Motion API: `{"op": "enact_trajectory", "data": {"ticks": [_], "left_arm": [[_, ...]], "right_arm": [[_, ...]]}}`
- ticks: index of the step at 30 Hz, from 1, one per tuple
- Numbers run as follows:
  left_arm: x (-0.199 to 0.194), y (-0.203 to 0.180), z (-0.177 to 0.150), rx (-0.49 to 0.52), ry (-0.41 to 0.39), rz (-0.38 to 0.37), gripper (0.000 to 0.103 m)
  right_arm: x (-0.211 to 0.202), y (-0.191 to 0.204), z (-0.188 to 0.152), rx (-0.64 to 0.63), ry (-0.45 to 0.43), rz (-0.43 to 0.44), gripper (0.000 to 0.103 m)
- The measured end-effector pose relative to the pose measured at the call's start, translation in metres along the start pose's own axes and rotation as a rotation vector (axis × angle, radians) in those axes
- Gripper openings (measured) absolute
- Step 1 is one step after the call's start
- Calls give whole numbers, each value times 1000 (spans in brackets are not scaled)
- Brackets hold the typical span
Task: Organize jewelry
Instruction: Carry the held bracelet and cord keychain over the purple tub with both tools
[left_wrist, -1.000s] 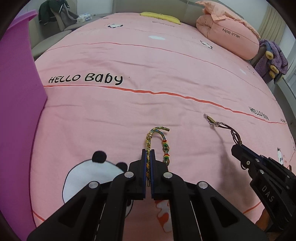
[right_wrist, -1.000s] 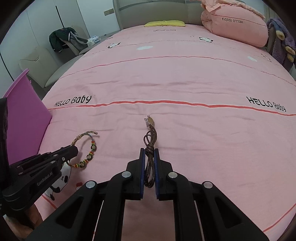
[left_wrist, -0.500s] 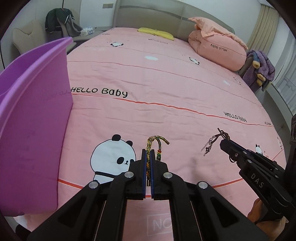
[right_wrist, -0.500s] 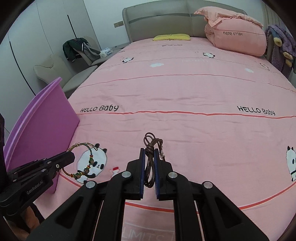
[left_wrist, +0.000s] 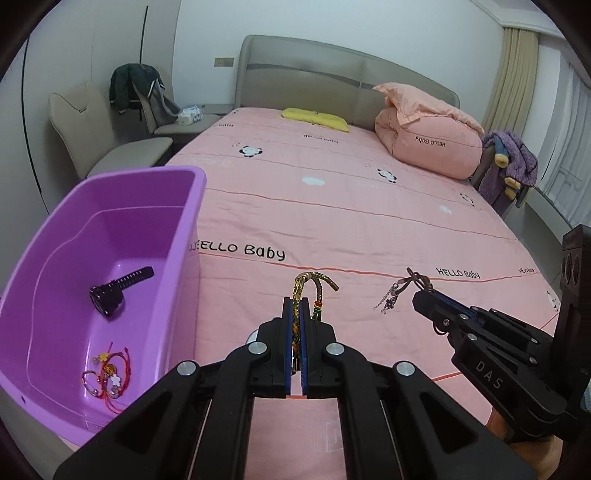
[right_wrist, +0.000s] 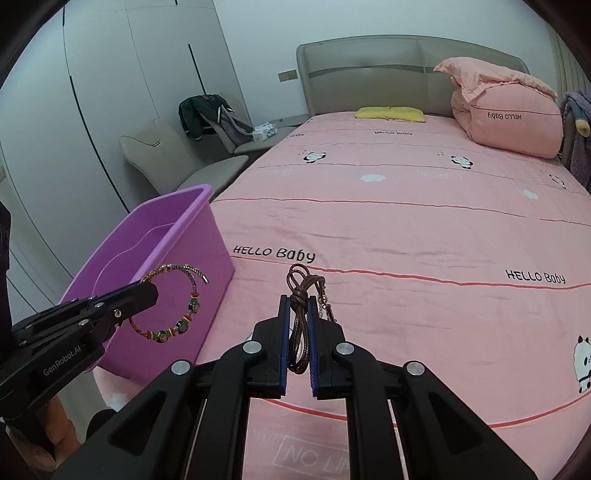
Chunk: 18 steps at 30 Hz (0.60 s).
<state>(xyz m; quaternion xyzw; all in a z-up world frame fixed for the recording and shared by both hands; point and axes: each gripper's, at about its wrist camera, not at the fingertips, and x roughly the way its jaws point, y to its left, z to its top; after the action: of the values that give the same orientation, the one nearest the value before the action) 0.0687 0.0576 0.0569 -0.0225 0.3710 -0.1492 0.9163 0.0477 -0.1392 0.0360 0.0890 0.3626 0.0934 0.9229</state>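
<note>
My left gripper (left_wrist: 294, 306) is shut on a braided multicolour bracelet (left_wrist: 310, 286) with small beads, held in the air over the pink bed; the same bracelet (right_wrist: 173, 325) hangs as a ring from the left gripper (right_wrist: 149, 291) in the right wrist view. My right gripper (right_wrist: 298, 306) is shut on a brown cord necklace (right_wrist: 301, 295) with a small metal chain; the right gripper (left_wrist: 419, 299) and the necklace (left_wrist: 397, 293) also show at the right of the left wrist view. A purple bin (left_wrist: 110, 258) stands at the bed's left edge, holding a black watch (left_wrist: 118, 288) and red string bracelets (left_wrist: 109, 376).
The pink bed sheet (left_wrist: 351, 221) stretches ahead to a grey headboard (left_wrist: 332, 85). A folded pink duvet (left_wrist: 428, 144) and a yellow pillow (left_wrist: 316, 118) lie at the far end. Beige chairs (left_wrist: 99, 136) with a dark jacket stand left of the bed.
Both grippers have risen from the sheet with their jewelry, which now hangs in the air. The view has tilted up, and the inside of the purple bin has come into sight.
</note>
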Motion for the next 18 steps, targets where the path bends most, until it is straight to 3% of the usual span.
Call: {"op": "enact_trajectory", "data": {"ticks": [11, 18], "left_arm": [[-52, 55, 14, -42, -83, 67, 4], [-69, 110, 14, -115, -82, 167, 4]], "right_arm": [[-4, 70, 20, -89, -18, 121, 9], [12, 125, 37, -133, -6, 217, 9]]}}
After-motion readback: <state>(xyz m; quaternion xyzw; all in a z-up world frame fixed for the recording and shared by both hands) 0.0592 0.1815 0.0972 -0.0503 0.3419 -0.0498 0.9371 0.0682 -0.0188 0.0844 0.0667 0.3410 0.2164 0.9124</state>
